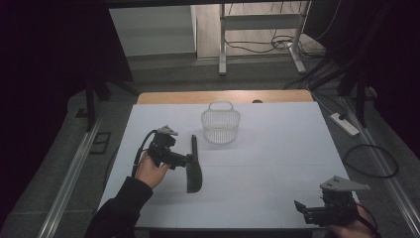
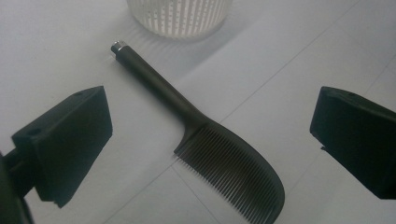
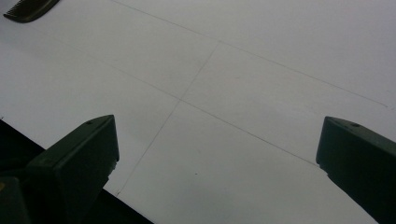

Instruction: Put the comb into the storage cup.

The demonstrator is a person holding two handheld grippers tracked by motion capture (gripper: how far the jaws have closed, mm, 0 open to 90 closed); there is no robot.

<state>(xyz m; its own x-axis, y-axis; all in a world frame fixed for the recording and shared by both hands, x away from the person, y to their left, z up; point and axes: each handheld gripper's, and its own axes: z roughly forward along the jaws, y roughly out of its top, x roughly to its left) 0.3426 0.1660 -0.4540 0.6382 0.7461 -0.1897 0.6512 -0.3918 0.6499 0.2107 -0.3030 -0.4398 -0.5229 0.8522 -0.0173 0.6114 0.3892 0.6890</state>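
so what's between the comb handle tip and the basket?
Nothing: in the left gripper view, bare white table separates the comb handle's tip from the white basket.

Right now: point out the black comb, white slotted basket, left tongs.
black plastic comb [image 2: 233, 172], left gripper view, on its teeth.
white slotted plastic basket [image 1: 220, 126], high view, on its wall.
left tongs [image 1: 190, 159], high view, between the tips.

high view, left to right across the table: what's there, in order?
left gripper → comb → white basket → right gripper
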